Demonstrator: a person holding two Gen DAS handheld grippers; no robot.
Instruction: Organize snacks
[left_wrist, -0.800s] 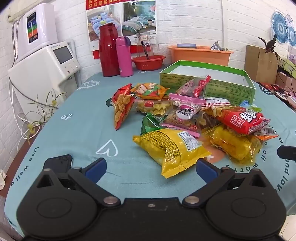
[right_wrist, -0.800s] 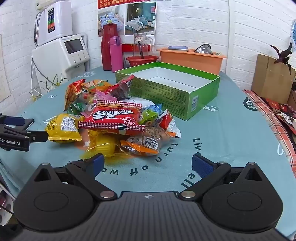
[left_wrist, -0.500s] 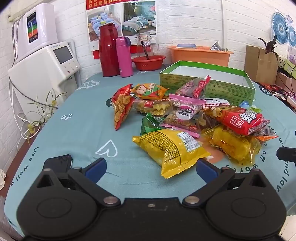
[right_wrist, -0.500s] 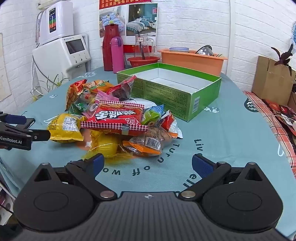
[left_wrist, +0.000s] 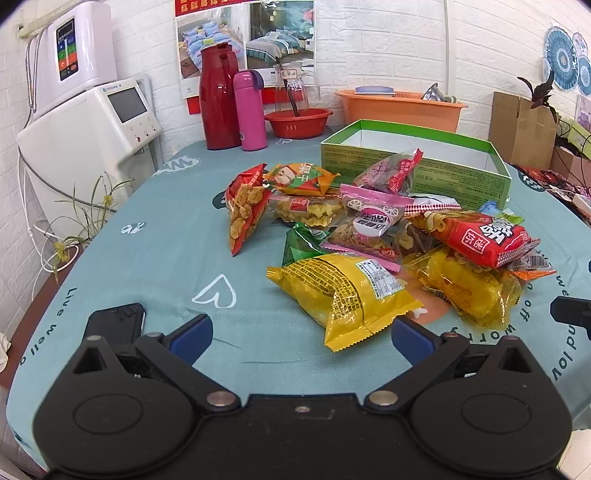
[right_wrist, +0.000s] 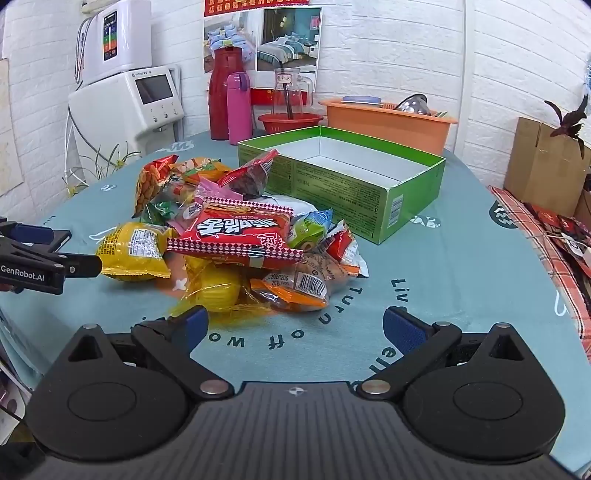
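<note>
Black phone (left_wrist: 114, 321) seen only from left tool (left_wrist: 301, 336), box interior (right_wrist: 354, 162) only from right tool (right_wrist: 295, 328), both tools spread wide, empty.

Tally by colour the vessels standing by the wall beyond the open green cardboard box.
Red: 2, the tall red plastic jug and the round red plastic basin
Pink: 1, the slim pink flask
Clear: 1, the clear glass pitcher
Orange: 1, the long orange plastic tub
Total: 5
</note>
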